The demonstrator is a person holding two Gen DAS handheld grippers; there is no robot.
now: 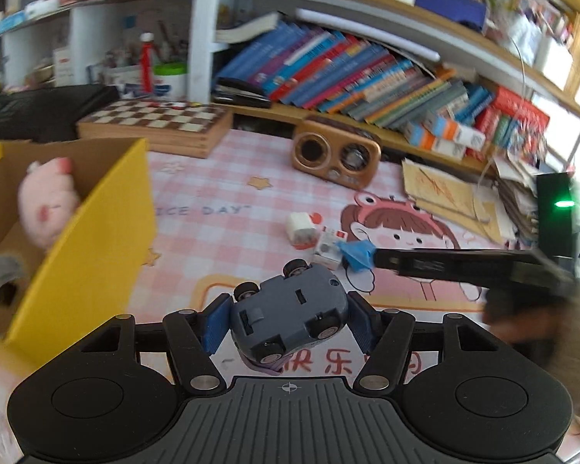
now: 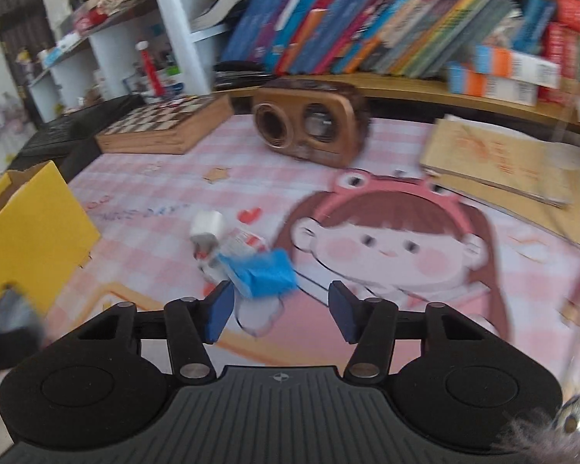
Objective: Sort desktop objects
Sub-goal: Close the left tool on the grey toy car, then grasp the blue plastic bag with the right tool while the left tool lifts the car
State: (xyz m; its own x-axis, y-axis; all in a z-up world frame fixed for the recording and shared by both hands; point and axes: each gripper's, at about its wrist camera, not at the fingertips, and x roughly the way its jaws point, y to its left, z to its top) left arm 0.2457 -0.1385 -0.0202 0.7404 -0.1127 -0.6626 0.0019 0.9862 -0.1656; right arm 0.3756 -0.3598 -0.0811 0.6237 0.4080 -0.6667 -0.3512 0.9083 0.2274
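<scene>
My left gripper (image 1: 288, 319) is shut on a grey toy car (image 1: 290, 315), held upside down above the pink mat, just right of the yellow cardboard box (image 1: 81, 255). A pink plush toy (image 1: 46, 201) lies inside the box. My right gripper (image 2: 280, 311) is open and empty over the mat; a blue-taped object (image 2: 265, 272) lies between and just ahead of its fingers. A white charger (image 2: 207, 228) and a small white-and-red box (image 2: 239, 241) lie beyond it. These also show in the left wrist view: charger (image 1: 301, 228), small box (image 1: 328, 249).
A brown retro radio (image 1: 336, 154) stands at the back of the mat. A chessboard box (image 1: 154, 123) sits at back left. A stack of cardboard sheets (image 2: 502, 162) lies at right. Bookshelves (image 1: 367, 77) line the back.
</scene>
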